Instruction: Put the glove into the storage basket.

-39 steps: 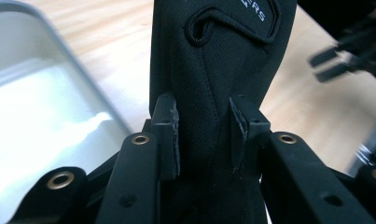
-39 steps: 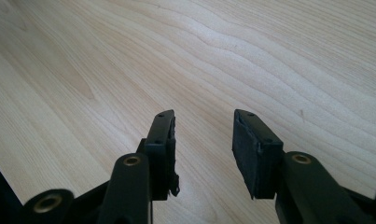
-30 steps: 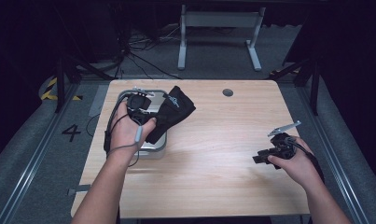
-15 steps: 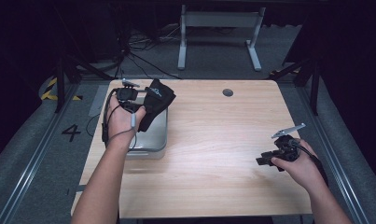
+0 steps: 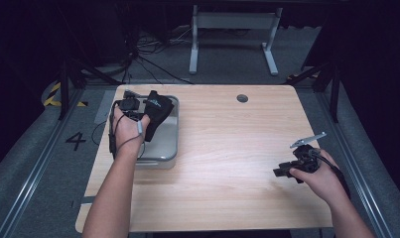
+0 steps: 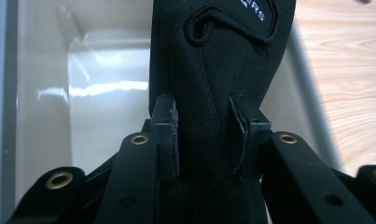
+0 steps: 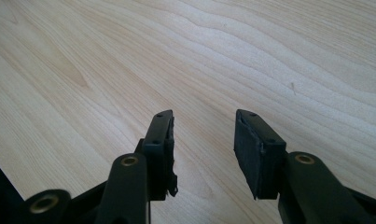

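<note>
- High view, far left: one left gripper [image 5: 138, 115], black and cabled, held over one shallow grey tray [image 5: 168, 153] with rounded corners that sits on the table's left part.
- One black pouch [image 5: 157, 110] of soft stitched fabric, with small white lettering, is pinched in that gripper and hangs over the tray's opening.
- Left gripper view: the two black pads press on the pouch [image 6: 209, 84] from both sides; its seams are rolled and its surface is matte. Behind it the tray [image 6: 45, 102] has a glossy pale inside with light glare.
- One table [image 5: 227, 148], light wood with plain grain, rectangular, with one small round dark hole near its far edge.
- High view, right: one right gripper [image 5: 282, 172], black, with one grey plate on top, low over the wood near the right edge.
- Right gripper view: its jaws stand apart with bare wood between them [image 7: 203, 140], and they have just been opening a little.
</note>
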A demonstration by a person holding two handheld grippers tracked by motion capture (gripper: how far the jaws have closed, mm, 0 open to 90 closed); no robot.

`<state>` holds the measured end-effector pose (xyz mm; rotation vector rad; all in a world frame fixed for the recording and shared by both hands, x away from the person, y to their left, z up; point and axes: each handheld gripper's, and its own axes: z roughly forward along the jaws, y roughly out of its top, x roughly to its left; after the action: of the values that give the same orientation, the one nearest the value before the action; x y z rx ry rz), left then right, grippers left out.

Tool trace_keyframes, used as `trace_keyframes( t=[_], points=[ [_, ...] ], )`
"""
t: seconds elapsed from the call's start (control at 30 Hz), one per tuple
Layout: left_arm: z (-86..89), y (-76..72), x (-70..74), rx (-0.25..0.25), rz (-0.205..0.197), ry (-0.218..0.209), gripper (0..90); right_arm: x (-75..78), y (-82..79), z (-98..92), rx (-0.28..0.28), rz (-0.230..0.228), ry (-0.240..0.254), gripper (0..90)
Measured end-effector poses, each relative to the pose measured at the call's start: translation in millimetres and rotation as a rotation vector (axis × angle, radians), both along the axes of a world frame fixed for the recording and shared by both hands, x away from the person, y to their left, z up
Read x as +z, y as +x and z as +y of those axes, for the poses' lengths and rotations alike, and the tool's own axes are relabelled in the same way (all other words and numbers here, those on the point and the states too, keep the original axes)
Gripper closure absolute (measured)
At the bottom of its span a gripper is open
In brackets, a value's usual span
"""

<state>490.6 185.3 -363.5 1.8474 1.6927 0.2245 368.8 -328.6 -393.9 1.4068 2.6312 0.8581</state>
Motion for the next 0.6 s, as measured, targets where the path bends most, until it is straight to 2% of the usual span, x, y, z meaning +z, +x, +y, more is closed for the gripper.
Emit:
trace_keyframes(
  t=[0.17,0.37,0.5,0.57,0.6],
  points=[
    [1.8,4.9,-15.6,0.018,0.052,0.025,66.5,-0.3,1.0,2.9,0.009,0.002,0.000,58.5],
    [0.3,8.7,-25.8,0.028,0.092,0.036,66.0,-0.7,1.4,2.7,0.009,0.000,0.001,58.4],
    [-0.7,13.0,-33.1,0.016,0.128,0.073,63.7,-0.2,1.0,1.3,0.006,-0.002,0.003,58.3],
    [-1.0,14.9,-38.1,0.000,0.118,0.099,57.0,0.2,0.9,0.3,0.004,-0.005,0.003,58.3],
    [-0.7,14.8,-38.6,-0.004,0.111,0.108,50.7,0.6,0.9,-0.2,0.003,-0.006,0.003,58.2]
  ],
)
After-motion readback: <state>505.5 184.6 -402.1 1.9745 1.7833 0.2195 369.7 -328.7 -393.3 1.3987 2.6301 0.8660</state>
